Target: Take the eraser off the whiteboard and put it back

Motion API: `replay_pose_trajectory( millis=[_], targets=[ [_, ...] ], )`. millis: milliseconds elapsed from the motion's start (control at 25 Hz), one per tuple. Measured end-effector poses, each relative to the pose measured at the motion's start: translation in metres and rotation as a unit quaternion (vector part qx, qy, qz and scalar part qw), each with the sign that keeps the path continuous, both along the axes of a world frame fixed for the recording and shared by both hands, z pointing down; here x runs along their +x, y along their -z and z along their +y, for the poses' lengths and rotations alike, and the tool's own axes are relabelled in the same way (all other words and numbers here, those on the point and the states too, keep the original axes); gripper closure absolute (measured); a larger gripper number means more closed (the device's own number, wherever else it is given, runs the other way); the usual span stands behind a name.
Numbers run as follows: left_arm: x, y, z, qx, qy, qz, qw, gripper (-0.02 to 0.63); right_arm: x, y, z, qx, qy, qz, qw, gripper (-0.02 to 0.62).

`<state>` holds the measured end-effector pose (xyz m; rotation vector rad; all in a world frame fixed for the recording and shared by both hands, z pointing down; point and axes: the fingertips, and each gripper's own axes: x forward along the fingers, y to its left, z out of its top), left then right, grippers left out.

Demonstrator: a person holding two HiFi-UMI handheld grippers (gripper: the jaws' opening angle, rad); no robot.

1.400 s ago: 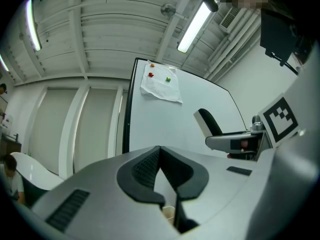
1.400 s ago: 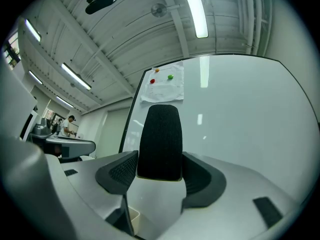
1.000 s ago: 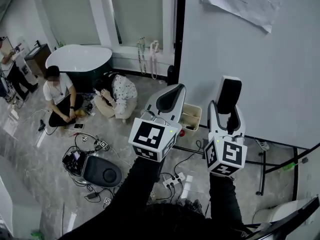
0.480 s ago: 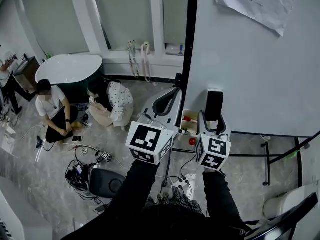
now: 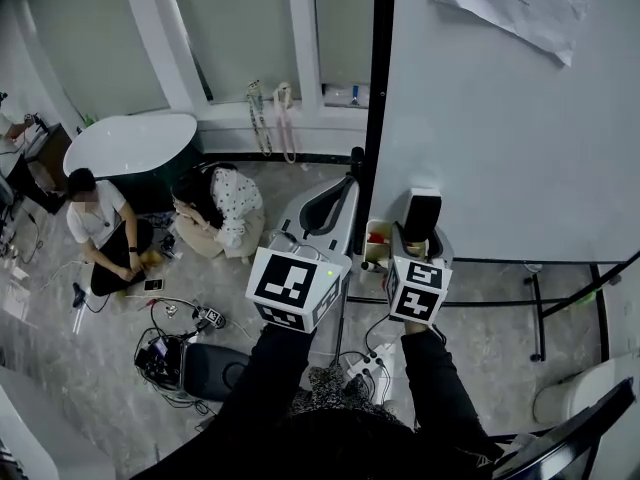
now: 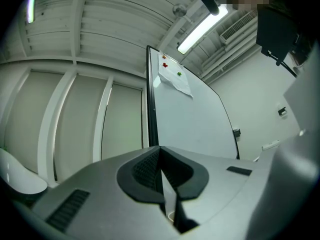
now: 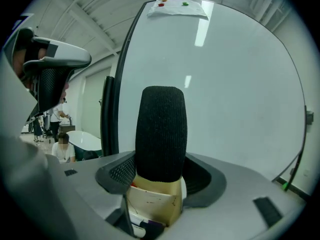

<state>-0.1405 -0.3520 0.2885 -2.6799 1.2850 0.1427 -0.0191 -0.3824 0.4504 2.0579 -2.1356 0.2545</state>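
The eraser (image 7: pixel 161 133), a black felt block, stands upright between the jaws of my right gripper (image 7: pixel 161 176), which is shut on it. A cream part (image 7: pixel 152 200) with marker pens under it shows just below the felt. The whiteboard (image 7: pixel 220 79) fills the view behind; whether the eraser touches it I cannot tell. In the head view the eraser (image 5: pixel 422 208) and right gripper (image 5: pixel 421 232) are low in front of the whiteboard (image 5: pixel 500 128). My left gripper (image 5: pixel 338 196) hangs beside them at the board's black edge, shut and holding nothing (image 6: pixel 161 170).
A sheet of paper (image 5: pixel 512 3) is pinned at the board's top. A small cream box (image 5: pixel 377 238) sits by the board's foot, near the stand's legs (image 5: pixel 536 310). Two people (image 5: pixel 105 230) sit on the floor at left by a bathtub (image 5: pixel 130 143). Cables and power strips (image 5: pixel 190 318) lie below.
My right gripper with the eraser has gone down and away from my head, toward the bottom of the board. The left gripper has kept about the same place.
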Motion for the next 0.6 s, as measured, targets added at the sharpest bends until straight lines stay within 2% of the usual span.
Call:
replay_pose_trajectory(
  millis=[200,600],
  targets=[
    [0.002,-0.002,-0.002,-0.002,0.0,0.001,1.0,0.6,-0.002,-0.013,-0.002,-0.023,0.004,0.006,1.0,0.317],
    [0.01,-0.003,0.0,-0.004,-0.004,0.0,1.0,0.6,-0.006,-0.014,-0.003,-0.025,0.03,-0.008,0.999,0.316]
  ],
)
